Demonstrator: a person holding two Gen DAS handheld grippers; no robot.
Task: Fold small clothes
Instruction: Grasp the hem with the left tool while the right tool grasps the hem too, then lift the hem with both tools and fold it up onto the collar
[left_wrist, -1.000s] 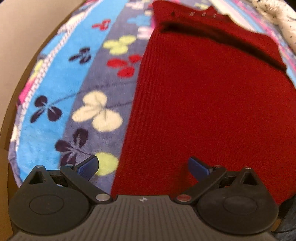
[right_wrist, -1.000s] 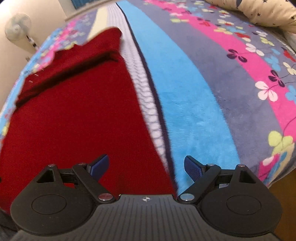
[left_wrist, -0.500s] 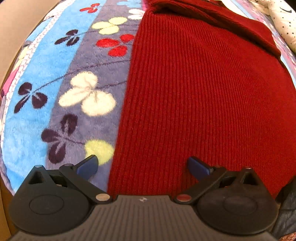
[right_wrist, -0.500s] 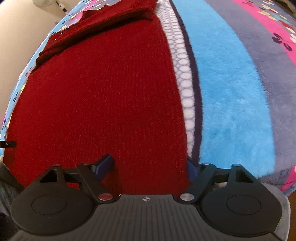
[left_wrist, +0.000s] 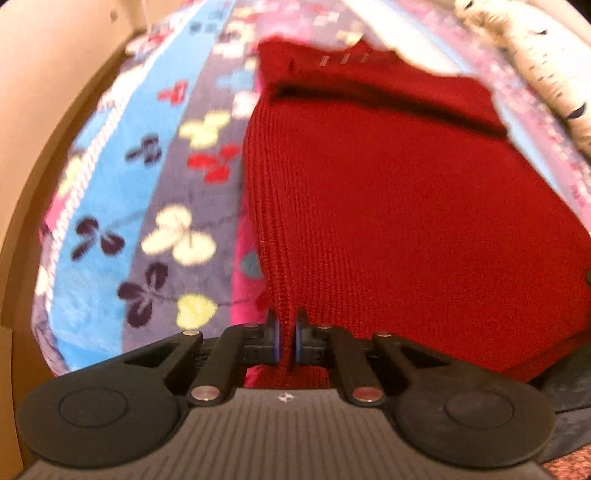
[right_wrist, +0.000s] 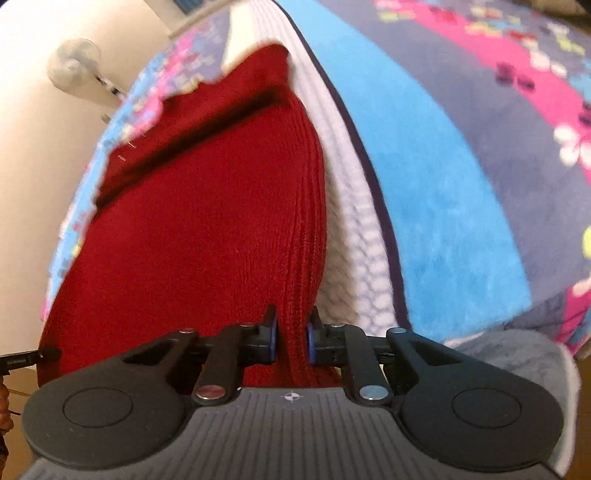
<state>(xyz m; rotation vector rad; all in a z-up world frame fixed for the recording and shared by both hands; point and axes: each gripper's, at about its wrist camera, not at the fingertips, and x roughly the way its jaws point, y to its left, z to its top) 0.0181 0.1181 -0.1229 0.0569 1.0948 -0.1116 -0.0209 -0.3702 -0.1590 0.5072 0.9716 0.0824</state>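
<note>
A second ago both tongs stood wide open over the flat red sweater (left_wrist: 388, 192). Now the left gripper (left_wrist: 285, 341) is closing, with the sweater's left near corner pinched between its pads, and the right gripper (right_wrist: 291, 338) is closing on the right near corner. Both corners are lifted off the blanket (left_wrist: 110, 206), so the knit rises in tight ridges to the jaws; before, it lay smooth. The far part of the sweater, with its folded top, still lies on the blanket.
</note>
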